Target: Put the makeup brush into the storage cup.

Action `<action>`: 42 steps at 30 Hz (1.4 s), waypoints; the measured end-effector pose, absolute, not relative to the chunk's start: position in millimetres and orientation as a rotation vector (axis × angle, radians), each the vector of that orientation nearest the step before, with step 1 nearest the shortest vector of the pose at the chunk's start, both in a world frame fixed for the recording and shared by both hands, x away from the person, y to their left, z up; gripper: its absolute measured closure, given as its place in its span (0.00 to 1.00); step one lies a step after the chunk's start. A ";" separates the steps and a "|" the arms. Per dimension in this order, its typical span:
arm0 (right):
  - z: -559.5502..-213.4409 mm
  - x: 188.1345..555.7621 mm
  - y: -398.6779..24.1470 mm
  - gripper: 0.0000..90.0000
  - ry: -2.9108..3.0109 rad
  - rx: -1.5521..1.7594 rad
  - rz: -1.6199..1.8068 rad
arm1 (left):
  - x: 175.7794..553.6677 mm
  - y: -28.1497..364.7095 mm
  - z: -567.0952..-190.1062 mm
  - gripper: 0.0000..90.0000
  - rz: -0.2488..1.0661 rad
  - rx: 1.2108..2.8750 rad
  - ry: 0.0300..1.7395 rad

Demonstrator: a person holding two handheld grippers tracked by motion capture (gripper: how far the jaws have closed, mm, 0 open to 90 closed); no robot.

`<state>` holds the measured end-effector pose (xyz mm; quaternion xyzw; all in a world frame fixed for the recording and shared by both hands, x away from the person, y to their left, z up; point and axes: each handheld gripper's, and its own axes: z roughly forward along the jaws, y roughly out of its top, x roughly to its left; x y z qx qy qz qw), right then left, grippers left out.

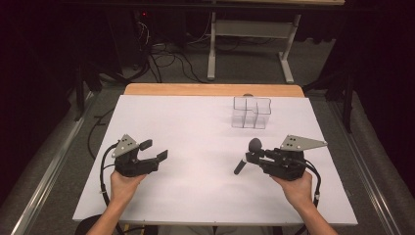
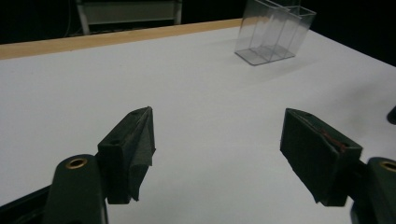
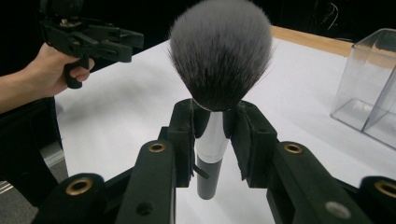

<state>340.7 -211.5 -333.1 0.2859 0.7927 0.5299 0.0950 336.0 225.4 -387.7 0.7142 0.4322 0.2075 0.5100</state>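
Your right claw (image 3: pixel 212 135) is clamped on the makeup brush (image 3: pixel 219 60), bristles up, near the clear organizer (image 1: pixel 251 112) on the white surface (image 1: pixel 195 127). Your left claw (image 2: pixel 217 144) stands wide apart, empty, farther from the organizer.

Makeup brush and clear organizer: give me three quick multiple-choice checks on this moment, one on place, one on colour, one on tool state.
1. Where does the clear organizer stand on the white table?
A. far side, right of centre
B. near left corner
C. under the left tool

2. What colour are the bristle tips of the makeup brush?
A. red
B. pale grey over dark
C. yellow

3. How is the right tool?
A. open and empty
B. lying on the table
C. shut on the makeup brush

Answers: 1 A, the high view shows it near the far edge; 2 B, seen in the right gripper view; 3 C, both pads clamp the handle.
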 end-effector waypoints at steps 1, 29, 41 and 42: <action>-332.5 341.5 -211.7 0.80 2.348 0.845 1.574 | 336.6 225.9 -388.5 0.30 0.494 1.714 1.049; -308.0 359.2 -232.6 0.80 2.283 0.900 1.536 | 337.9 227.4 -400.2 0.31 0.512 1.723 1.125; -303.5 366.4 -231.6 0.80 2.261 0.906 1.518 | 337.0 230.2 -401.7 0.30 0.511 1.704 1.138; -303.3 367.6 -231.1 0.80 2.257 0.904 1.520 | 336.8 230.3 -401.5 0.30 0.509 1.704 1.138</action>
